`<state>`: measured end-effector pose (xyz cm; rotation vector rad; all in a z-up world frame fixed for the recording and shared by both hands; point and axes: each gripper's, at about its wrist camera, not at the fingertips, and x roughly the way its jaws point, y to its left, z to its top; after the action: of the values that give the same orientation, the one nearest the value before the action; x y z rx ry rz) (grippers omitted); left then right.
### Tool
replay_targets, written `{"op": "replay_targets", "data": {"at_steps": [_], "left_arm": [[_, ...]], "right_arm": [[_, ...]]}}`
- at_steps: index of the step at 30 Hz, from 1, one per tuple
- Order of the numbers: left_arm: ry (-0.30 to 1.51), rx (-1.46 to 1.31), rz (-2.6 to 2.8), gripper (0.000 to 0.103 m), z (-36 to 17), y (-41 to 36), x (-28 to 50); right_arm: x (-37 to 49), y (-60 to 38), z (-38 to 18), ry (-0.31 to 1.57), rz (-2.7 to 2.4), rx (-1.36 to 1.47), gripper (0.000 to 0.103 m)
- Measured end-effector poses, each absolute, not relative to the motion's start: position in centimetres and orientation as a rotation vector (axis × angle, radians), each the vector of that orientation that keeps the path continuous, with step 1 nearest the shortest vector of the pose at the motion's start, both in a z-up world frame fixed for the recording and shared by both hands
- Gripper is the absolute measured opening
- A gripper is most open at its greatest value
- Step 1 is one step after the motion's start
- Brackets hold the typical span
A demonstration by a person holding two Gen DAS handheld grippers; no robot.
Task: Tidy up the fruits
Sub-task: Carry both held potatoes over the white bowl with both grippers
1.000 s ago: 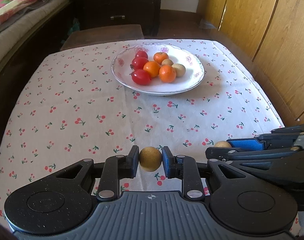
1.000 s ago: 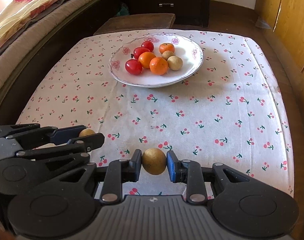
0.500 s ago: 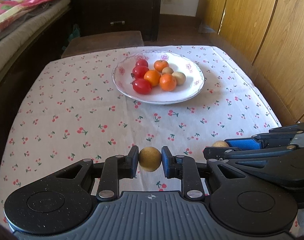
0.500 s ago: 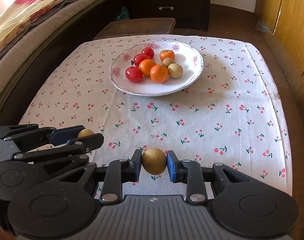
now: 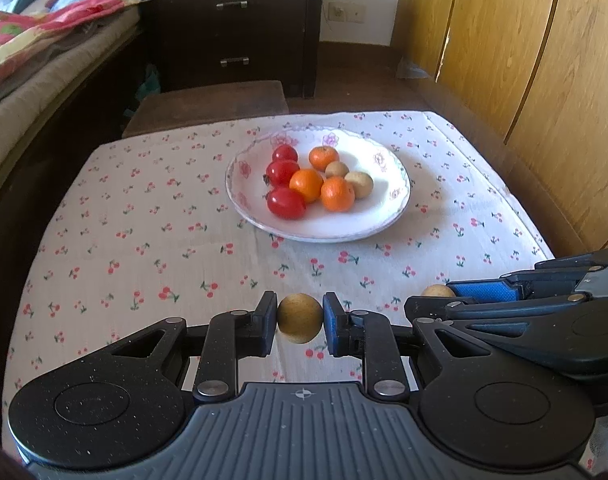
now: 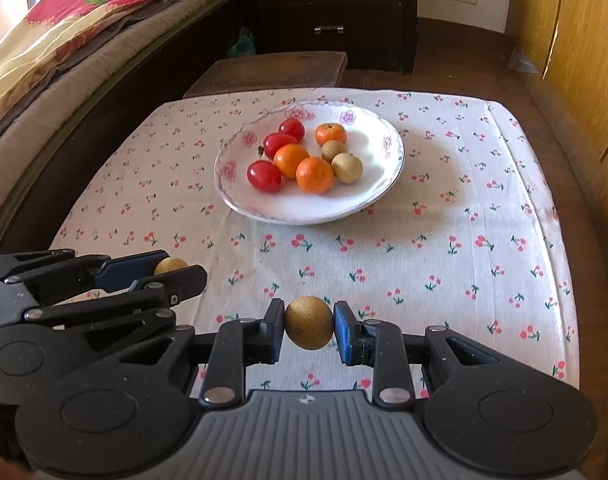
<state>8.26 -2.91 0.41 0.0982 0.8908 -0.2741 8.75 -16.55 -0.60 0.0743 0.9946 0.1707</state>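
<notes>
A white floral plate (image 5: 388, 216) (image 6: 380, 196) sits on the far middle of the table with red tomatoes (image 5: 285, 203), oranges (image 5: 337, 194) and two tan round fruits (image 5: 359, 184). My left gripper (image 5: 299, 319) is shut on a tan round fruit (image 5: 299, 318), held above the near table edge. My right gripper (image 6: 308, 323) is shut on another tan round fruit (image 6: 308, 322), also near the front edge. The right gripper shows in the left wrist view (image 5: 436, 292), the left one in the right wrist view (image 6: 171, 266).
A cherry-print cloth (image 5: 143, 232) covers the table. A bed with a patterned quilt (image 6: 63, 32) runs along the left. A dark dresser (image 5: 239, 28) and a low brown stool (image 5: 207, 104) stand behind the table. Wooden cabinet doors (image 5: 524, 60) line the right.
Both grippers have risen and drawn back from the plate, each still holding its tan fruit. The plate and its fruits have not moved.
</notes>
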Motion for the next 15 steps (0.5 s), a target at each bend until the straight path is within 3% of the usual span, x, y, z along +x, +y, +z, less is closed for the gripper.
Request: {"op": "replay_targets", "data": {"at_steps": [15], "left_arm": [[0.874,0.076,-0.278,0.03,1.6,-3.9,14.0]], "right_arm": [[14.6,-17.7,0.5,0.98,0.161,0.108,0.029]]}}
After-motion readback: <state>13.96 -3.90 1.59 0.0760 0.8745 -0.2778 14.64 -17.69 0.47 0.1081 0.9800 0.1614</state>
